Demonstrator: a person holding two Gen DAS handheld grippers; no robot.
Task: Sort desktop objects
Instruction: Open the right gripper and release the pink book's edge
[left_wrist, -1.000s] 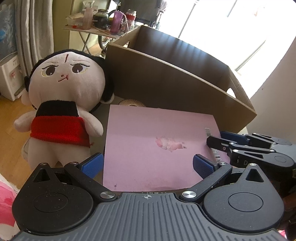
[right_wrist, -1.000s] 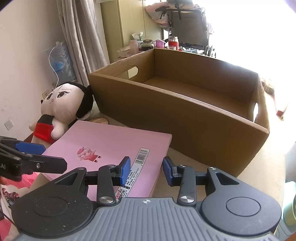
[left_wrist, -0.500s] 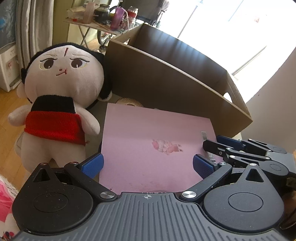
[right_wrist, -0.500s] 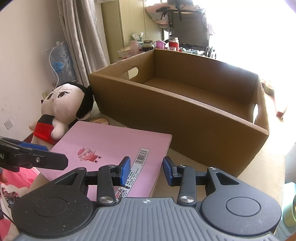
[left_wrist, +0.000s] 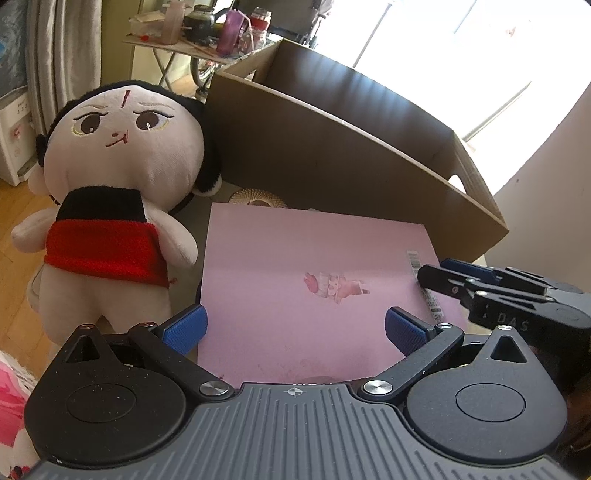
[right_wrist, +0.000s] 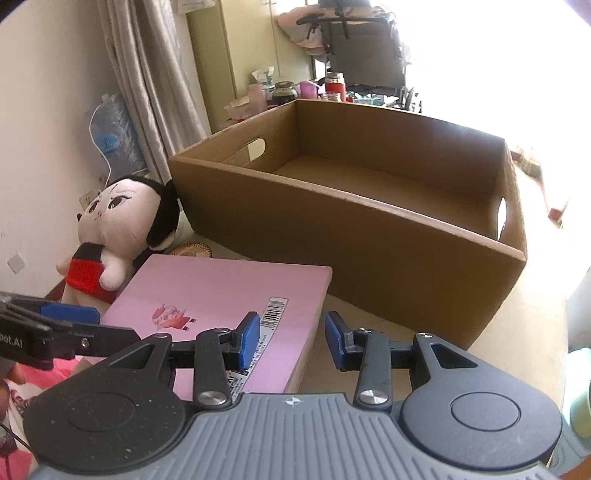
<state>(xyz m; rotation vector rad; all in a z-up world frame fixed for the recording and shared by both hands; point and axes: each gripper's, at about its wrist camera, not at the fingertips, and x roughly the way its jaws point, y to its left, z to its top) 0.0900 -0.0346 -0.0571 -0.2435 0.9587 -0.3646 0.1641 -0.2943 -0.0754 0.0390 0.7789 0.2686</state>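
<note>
A pink book (left_wrist: 314, 273) with a barcode label lies flat on the beige tabletop (right_wrist: 517, 325), just in front of an empty brown cardboard box (right_wrist: 369, 236). The left gripper (left_wrist: 295, 328) hangs over the book's near edge with its blue pads spread wide, gripping nothing. The right gripper (right_wrist: 291, 339) sits at the book's right edge, one pad over the cover, the other off the side; its jaws stand apart, not pressing it. A plush doll (left_wrist: 122, 184) in a red top stands left of the book, beside the box
</note>
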